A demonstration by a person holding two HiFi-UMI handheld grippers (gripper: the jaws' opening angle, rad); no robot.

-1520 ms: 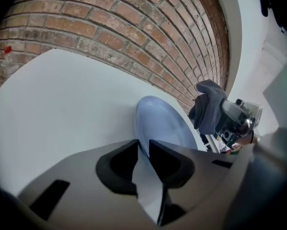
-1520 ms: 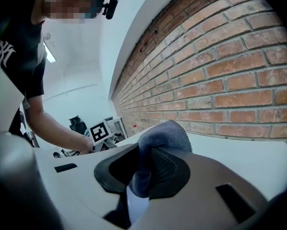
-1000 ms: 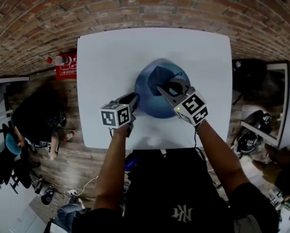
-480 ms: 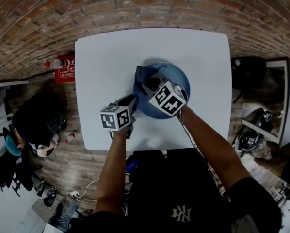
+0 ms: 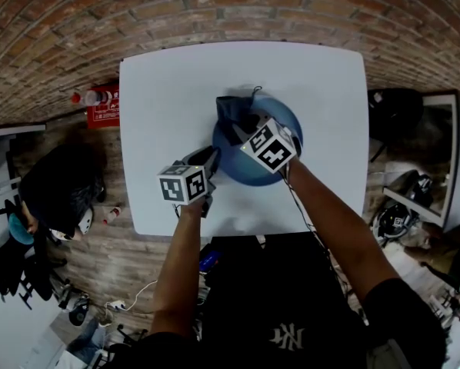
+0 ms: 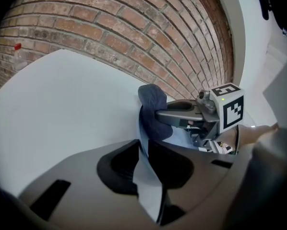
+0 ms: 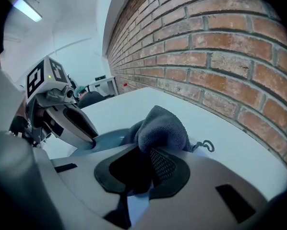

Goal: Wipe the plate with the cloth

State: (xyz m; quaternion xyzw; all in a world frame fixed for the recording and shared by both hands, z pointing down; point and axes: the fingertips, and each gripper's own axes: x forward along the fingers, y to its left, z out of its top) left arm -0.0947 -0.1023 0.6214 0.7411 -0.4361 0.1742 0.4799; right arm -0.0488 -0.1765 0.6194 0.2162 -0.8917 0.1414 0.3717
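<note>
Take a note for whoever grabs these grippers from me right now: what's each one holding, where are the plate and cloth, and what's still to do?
Left gripper: shut on the near-left rim of the plate, steadying it on the white table.
Right gripper: shut on the bunched dark cloth, at the plate's far-left part.
Done: both grips set, cloth at the plate.
Left: sweep the cloth across the plate; how much is already wiped doesn't show.

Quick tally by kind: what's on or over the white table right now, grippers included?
plate: 1
cloth: 1
grippers: 2, the left gripper clamped on the plate's rim and the right gripper clamped on the cloth
Total: 4
</note>
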